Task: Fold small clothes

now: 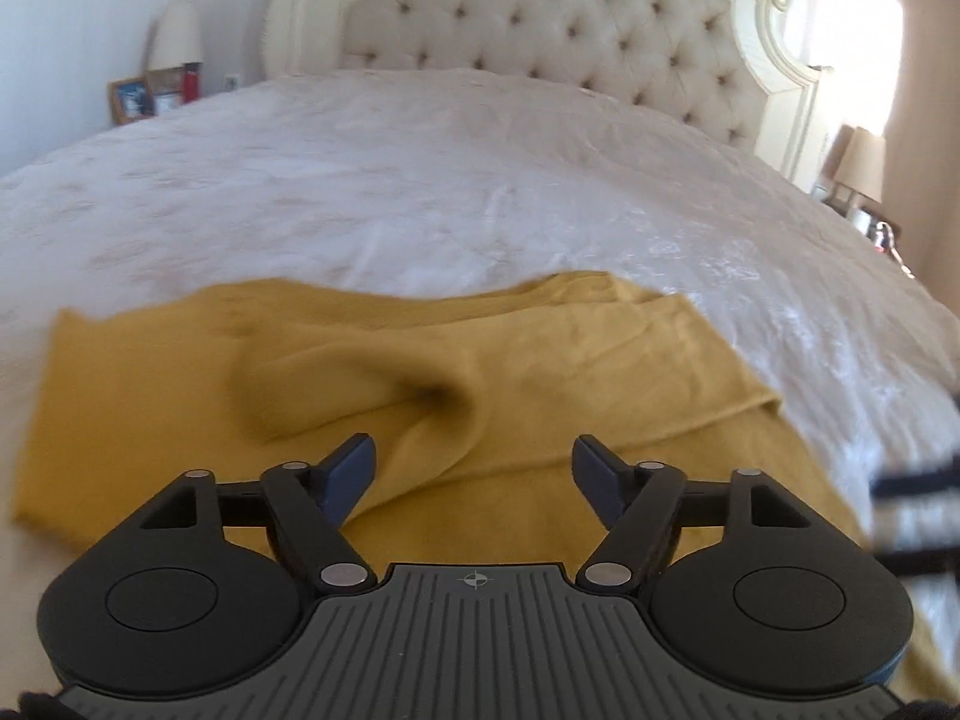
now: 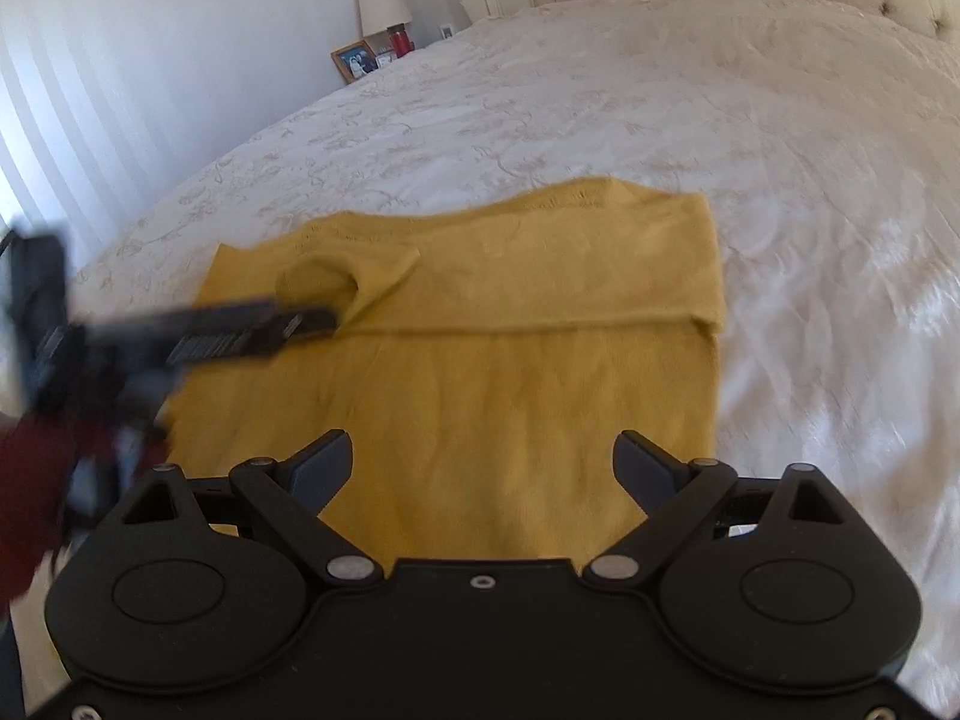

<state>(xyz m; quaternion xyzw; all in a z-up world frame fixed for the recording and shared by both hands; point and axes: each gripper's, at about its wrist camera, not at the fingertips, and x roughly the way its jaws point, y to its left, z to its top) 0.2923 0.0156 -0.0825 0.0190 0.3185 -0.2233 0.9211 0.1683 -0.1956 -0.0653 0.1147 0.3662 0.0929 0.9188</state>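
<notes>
Left gripper hovers with its jaws spread wide and nothing between them, the mustard-yellow garment lying right under and ahead of its fingertips on the white bedspread. Right gripper gapes empty too, above the garment's near edge, with a folded sleeve just ahead and left.

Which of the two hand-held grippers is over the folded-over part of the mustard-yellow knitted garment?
The left hand-held gripper, open above the puckered folded flap; the right hand-held gripper hovers over the flat lower part of the mustard-yellow knitted garment.
</notes>
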